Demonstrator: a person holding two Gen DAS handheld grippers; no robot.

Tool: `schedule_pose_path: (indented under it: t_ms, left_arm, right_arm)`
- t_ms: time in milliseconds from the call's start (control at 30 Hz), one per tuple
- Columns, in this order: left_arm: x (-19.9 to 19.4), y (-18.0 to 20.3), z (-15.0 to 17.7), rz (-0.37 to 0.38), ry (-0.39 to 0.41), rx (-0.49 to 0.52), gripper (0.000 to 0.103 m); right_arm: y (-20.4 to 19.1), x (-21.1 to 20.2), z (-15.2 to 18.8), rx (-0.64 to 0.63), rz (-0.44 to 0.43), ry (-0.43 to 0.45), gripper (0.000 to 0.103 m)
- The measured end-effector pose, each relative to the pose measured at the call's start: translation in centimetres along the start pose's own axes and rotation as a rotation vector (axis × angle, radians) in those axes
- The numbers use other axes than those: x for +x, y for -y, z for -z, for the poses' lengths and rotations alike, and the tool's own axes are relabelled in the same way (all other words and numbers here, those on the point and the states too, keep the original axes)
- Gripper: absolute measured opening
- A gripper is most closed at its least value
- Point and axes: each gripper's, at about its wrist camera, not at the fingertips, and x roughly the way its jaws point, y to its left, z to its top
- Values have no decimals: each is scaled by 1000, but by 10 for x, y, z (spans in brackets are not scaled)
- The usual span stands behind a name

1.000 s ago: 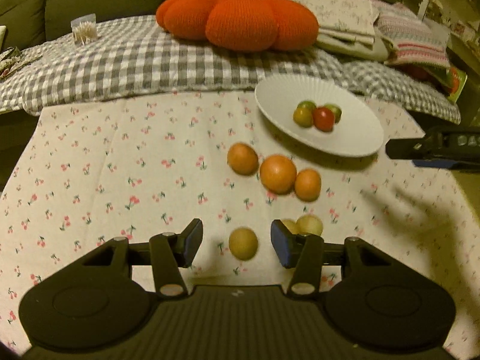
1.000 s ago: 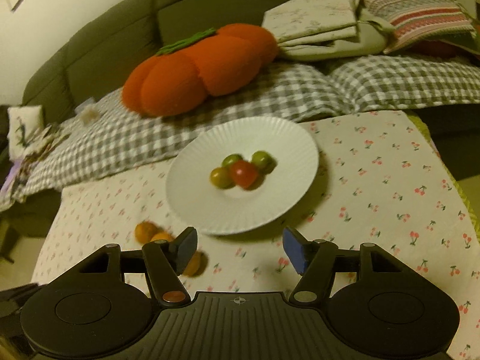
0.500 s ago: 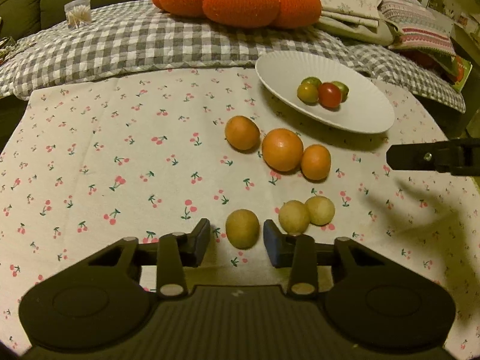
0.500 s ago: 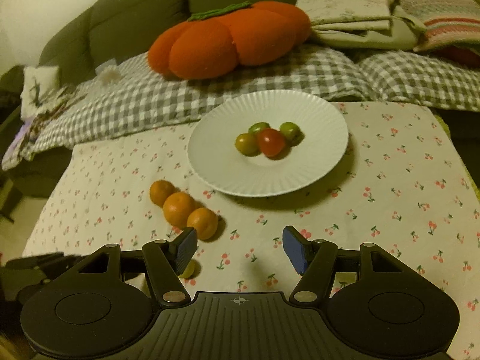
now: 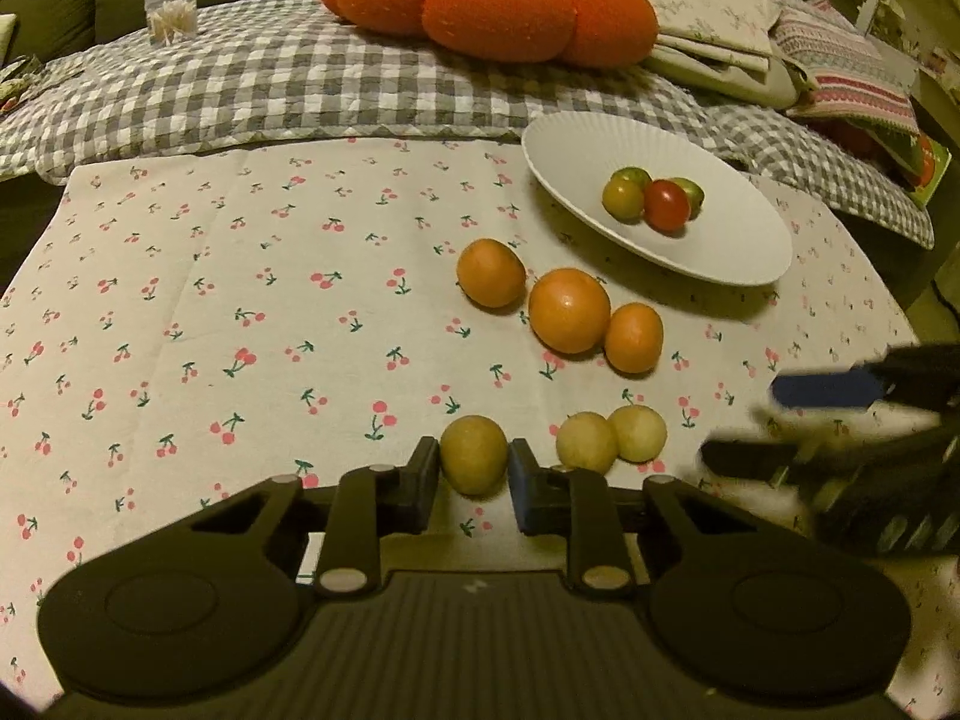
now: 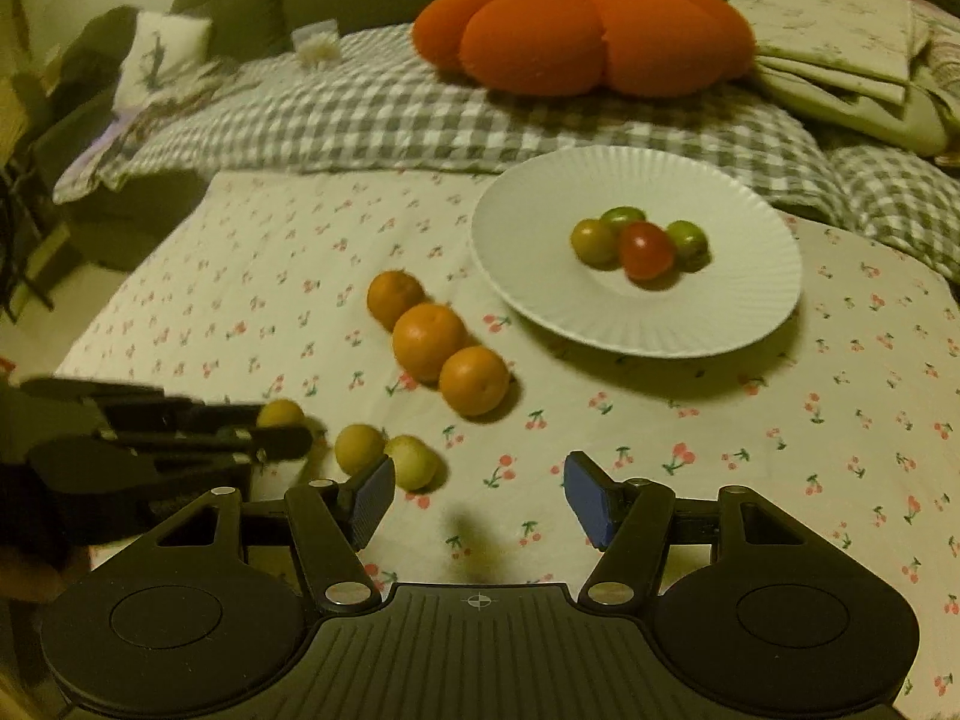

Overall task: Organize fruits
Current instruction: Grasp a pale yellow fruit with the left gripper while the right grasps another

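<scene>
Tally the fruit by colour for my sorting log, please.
Orange: 3, on the cloth
Yellow: 3, one between the left gripper's fingers
Green: 3, on the plate
Red: 1, on the plate
Total: 10

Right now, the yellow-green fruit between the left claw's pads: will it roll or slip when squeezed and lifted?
The yellow-green fruit is round with smooth skin, so it could squirt forward out of the left claw if the pads close off-centre. It looks small and probably light. If released, it would likely roll on the flat cherry-print cloth, perhaps toward the two pale fruits beside it.
</scene>
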Motion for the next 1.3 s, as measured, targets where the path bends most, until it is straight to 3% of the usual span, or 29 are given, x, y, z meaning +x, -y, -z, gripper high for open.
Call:
schedule_pose_path:
  t_ms: [167, 533, 633, 800, 1067, 1300]
  left_arm:
    - [-1, -3, -1, -6, -4, -19, 23]
    - [-3, -10, -4, 4, -1, -58, 23]
    - [-4, -12, -4, 3, 2, -66, 23]
    - [-6, -13, -5, 2, 9, -74, 23]
    - [-8, -13, -6, 0, 20, -78, 23]
    - [-11, -10, -6, -18, 43, -57, 23]
  right_arm:
    - [-17, 22, 11, -133, 14, -72, 59]
    - [-31, 45, 12, -251, 9, 0, 53]
    - [-35, 47, 10, -278, 6, 22, 46]
    - [-43, 48, 9, -309, -17, 28, 22]
    - [-41, 44, 5, -279, 2, 0, 22]
    - [-35, 29, -2, -236, 0, 25, 22]
